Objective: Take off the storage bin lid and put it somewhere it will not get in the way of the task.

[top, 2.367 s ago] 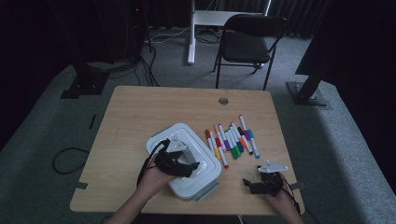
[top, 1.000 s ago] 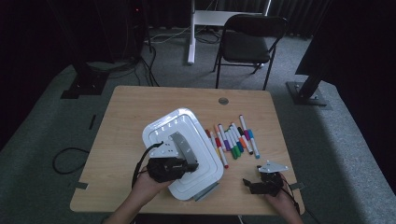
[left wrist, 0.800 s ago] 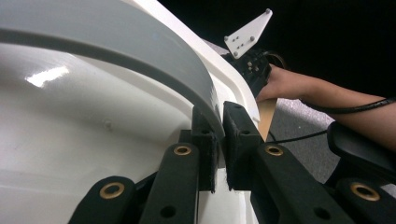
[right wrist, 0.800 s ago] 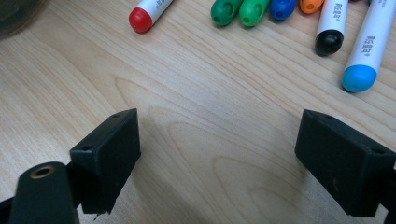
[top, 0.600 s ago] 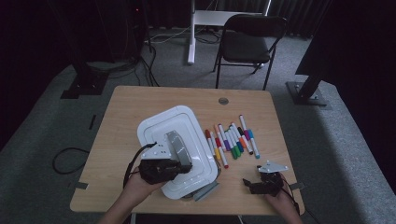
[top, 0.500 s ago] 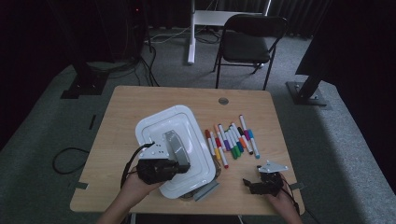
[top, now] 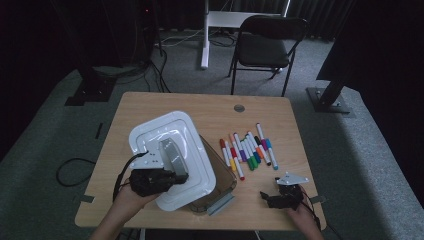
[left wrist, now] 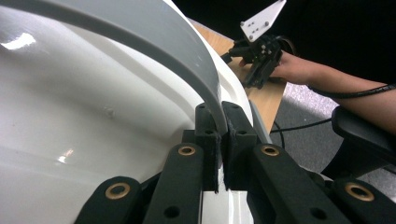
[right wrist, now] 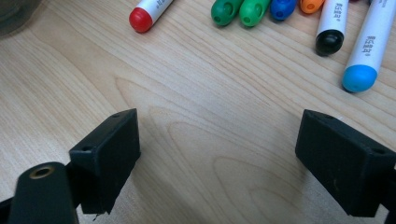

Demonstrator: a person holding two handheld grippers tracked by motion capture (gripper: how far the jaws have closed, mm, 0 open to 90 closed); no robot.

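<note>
A white lid [top: 165,150] with a grey handle [top: 172,156] is held up and tilted at the table's front left. My left gripper [top: 155,180] is shut on that handle; in the left gripper view the jaws pinch the grey handle [left wrist: 154,42] above the white lid [left wrist: 70,116]. Under the lid's right edge shows a clear brownish box [top: 220,180], partly uncovered. My right gripper [top: 280,197] rests low at the front right, open, with bare wood between its jaws [right wrist: 217,140].
Several coloured markers [top: 247,150] lie side by side right of the box. In the right gripper view a red marker [right wrist: 147,14], green markers [right wrist: 238,10] and a blue marker [right wrist: 364,65] lie just ahead. A black chair [top: 265,45] stands beyond the table.
The left gripper has lifted the white lid off the box and carried it leftward, tilting it, so the box's right side now shows. The right gripper has stayed put.
</note>
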